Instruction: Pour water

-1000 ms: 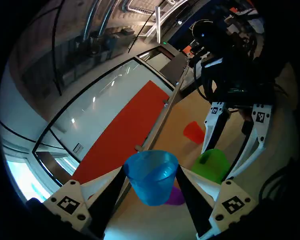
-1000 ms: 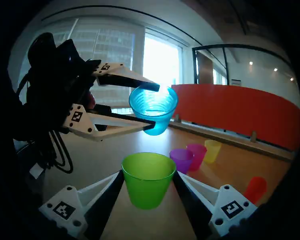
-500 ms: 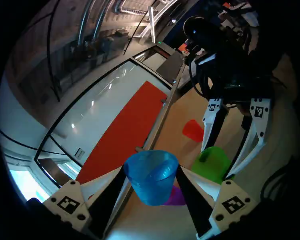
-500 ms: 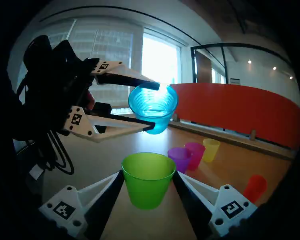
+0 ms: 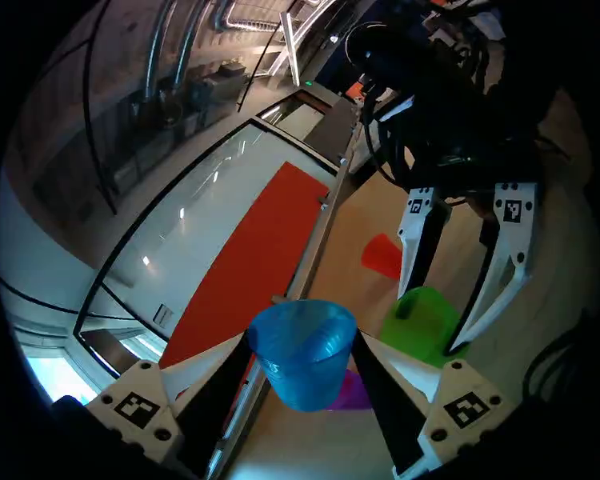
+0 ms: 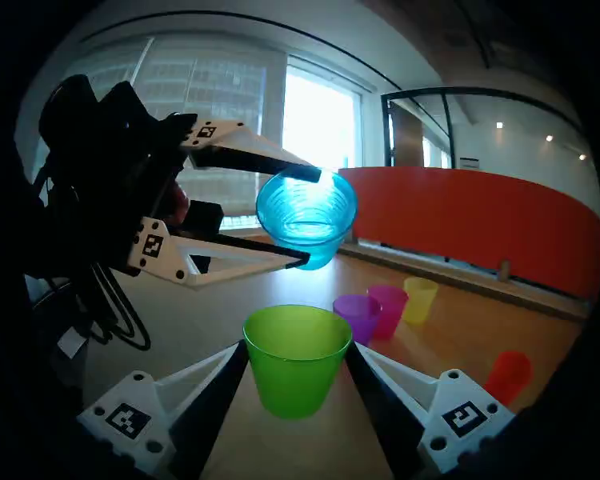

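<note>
In your left gripper view, the purple cup at lower centre is mostly hidden behind the blue cup; you get just a sliver of it. The fingers of the right tool cross the green cup, and a finger of your left tool covers its lower edge. One side of the red cup is tucked behind a right tool finger. In your right gripper view, the purple cup partly covers the pink cup. The hand holding the left tool is nearly all hidden by its dark body. You cannot tell whether the blue cup holds water.
</note>
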Demonstrator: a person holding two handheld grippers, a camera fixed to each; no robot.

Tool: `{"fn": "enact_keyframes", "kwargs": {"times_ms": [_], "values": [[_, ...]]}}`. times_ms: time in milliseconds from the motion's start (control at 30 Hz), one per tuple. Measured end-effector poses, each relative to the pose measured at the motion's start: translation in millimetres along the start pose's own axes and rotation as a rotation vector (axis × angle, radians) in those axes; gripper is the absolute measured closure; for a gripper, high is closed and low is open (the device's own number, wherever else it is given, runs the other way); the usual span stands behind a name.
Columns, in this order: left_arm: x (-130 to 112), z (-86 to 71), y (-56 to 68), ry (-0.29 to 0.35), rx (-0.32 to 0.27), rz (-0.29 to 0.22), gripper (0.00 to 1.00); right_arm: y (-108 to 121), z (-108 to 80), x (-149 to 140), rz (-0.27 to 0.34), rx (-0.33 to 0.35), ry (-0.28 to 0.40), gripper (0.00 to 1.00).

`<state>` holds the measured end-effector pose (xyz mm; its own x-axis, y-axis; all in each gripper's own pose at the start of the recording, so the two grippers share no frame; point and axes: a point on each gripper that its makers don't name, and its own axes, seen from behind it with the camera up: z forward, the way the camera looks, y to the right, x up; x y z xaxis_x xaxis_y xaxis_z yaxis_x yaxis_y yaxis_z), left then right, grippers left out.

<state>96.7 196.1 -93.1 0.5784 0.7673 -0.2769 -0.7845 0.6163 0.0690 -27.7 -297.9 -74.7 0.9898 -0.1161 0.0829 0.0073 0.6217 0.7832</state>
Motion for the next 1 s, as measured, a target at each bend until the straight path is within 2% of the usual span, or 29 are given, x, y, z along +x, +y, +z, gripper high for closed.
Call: {"fn": "enact_keyframes", "kwargs": {"times_ms": [700,1000], "values": [[3.4,3.4,1.4,-0.009,-0.006,0.089,0.13,7.1,-3.8,0.1,-0.02,-0.019,0.0,0.09],[5.3,1.3,2.8,-0.008,-0.007,0.098,0.13,7.6,-4.7,0.5,-0.02,-0.019,0.001,0.09]]}}
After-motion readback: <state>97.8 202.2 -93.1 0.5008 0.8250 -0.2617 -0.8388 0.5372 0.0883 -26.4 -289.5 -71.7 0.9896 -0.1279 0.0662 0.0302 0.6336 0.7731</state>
